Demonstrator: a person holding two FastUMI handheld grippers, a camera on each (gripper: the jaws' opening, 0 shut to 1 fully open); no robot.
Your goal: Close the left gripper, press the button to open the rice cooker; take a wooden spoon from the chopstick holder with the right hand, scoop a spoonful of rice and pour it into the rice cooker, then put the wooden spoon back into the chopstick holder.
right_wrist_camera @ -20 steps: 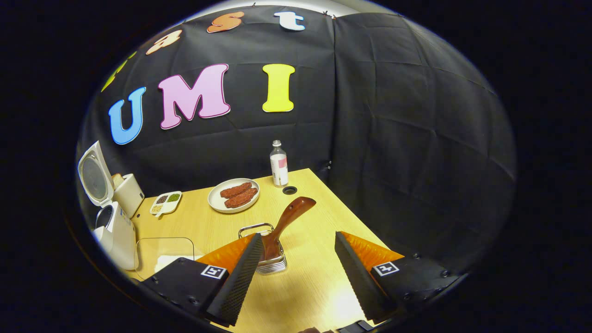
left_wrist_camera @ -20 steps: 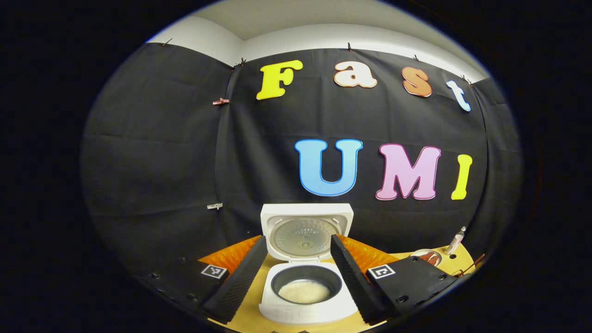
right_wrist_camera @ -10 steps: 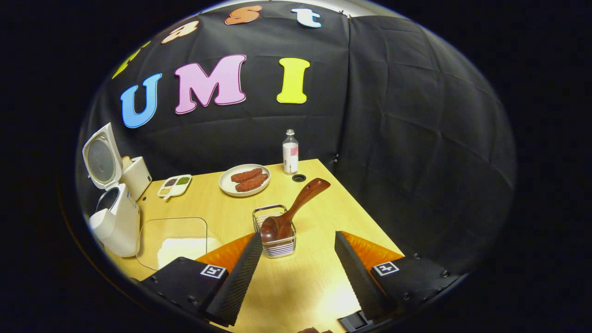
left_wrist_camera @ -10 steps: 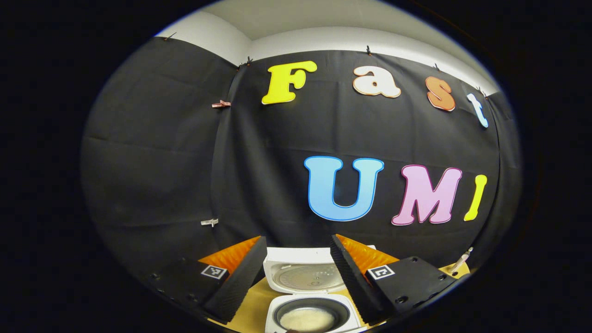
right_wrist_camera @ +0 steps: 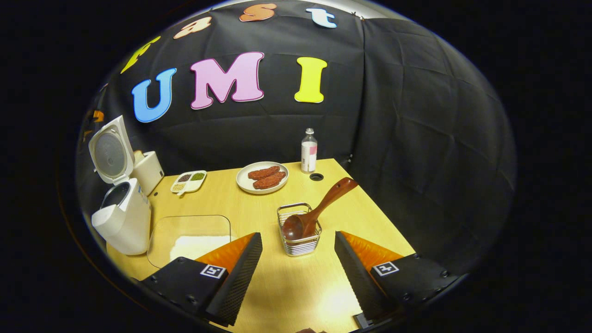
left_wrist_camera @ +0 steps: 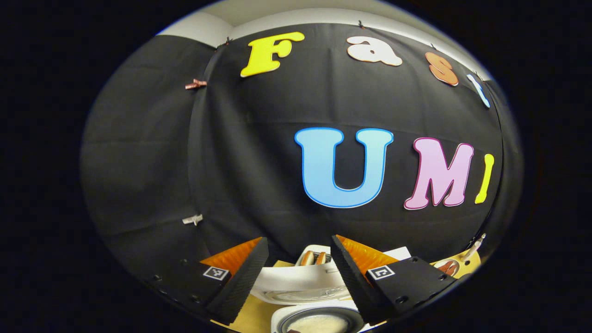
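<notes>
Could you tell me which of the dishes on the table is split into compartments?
The small tray beside the toaster, with four sections of different fillings. The round plate near the bottle is one open surface with reddish pieces.

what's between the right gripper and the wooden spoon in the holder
Nothing visible. The right gripper is open, and only bare table lies between it and the wire chopstick holder. The wooden spoon leans out with its handle up and to the right.

The right gripper draws back from the wire chopstick holder; the left gripper seemingly moves closer over the open white rice cooker, now at the view's bottom.
</notes>
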